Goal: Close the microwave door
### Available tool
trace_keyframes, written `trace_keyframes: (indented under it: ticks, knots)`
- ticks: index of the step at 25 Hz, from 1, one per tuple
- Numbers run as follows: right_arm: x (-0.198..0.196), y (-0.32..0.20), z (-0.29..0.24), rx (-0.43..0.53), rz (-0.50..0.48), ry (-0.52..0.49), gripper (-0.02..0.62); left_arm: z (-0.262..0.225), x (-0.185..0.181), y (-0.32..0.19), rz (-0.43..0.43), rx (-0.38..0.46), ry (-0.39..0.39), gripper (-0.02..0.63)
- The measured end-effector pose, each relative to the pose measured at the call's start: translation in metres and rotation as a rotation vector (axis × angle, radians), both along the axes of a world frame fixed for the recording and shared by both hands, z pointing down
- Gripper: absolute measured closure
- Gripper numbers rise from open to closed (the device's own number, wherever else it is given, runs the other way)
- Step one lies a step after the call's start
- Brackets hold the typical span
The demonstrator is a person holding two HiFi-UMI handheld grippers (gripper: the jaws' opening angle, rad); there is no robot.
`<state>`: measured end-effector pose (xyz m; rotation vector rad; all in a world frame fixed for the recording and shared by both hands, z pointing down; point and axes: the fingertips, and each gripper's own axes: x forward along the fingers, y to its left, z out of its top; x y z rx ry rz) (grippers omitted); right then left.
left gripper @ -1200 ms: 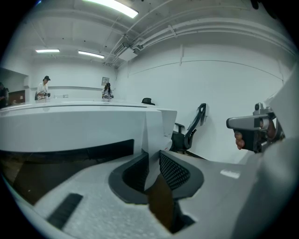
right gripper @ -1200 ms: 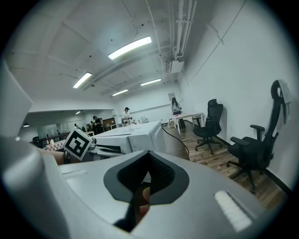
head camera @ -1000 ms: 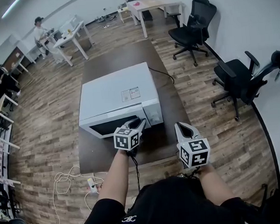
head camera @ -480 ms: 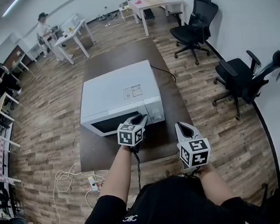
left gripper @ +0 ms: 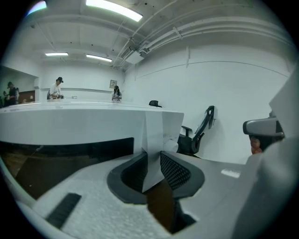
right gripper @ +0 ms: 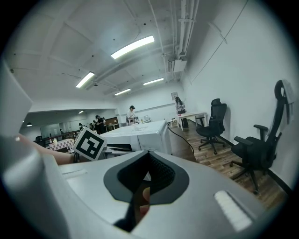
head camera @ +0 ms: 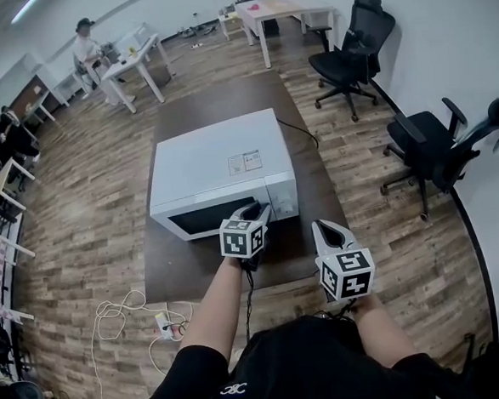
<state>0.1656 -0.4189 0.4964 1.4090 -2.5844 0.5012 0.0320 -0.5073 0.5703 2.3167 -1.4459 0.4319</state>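
Item: microwave (head camera: 217, 158), white, on the dark table (head camera: 195, 275), its door (head camera: 202, 221) facing me and lying flush or nearly so. Left gripper (head camera: 255, 212) sits at the door's right edge. Its jaws have just been opening and stand apart, with the white front edge in the gap and the pads seemingly not pressing it. Right gripper (head camera: 324, 227) is clenched on nothing, held clear over the table's front right. Risks, as I judge them: the door stays unlatched if I back off without a firm push; an off-centre shove slides the whole oven across the table; a jaw catches the door edge on withdrawal and pulls it open. Not determinable: the latch, the seam between door and control panel, actual pad contact. My arms hide part of the table's near edge.
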Motion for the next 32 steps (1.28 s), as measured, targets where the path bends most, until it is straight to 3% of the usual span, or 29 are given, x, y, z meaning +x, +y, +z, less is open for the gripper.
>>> trace_keyframes:
  ticks: [5, 8, 12, 22, 32]
  knots:
    - [-0.015, 0.007, -0.004, -0.003, -0.023, -0.012, 0.589, -0.019, -0.013, 0.018, -0.060, 0.088, -0.006, 0.492]
    - [-0.026, 0.010, -0.005, -0.007, -0.034, -0.013, 0.589, -0.037, -0.025, 0.034, -0.099, 0.130, -0.025, 0.597]
    - [-0.049, 0.017, -0.010, 0.003, -0.068, -0.007, 0.589, -0.061, -0.043, 0.060, -0.150, 0.154, -0.036, 0.598]
    - [-0.107, 0.027, -0.035, 0.045, -0.099, -0.023, 0.589, -0.121, -0.066, 0.142, -0.161, 0.196, 0.078, 0.597]
    - [-0.164, 0.044, -0.043, 0.098, -0.088, 0.009, 0.592, -0.136, -0.123, 0.182, -0.231, 0.225, 0.016, 0.595]
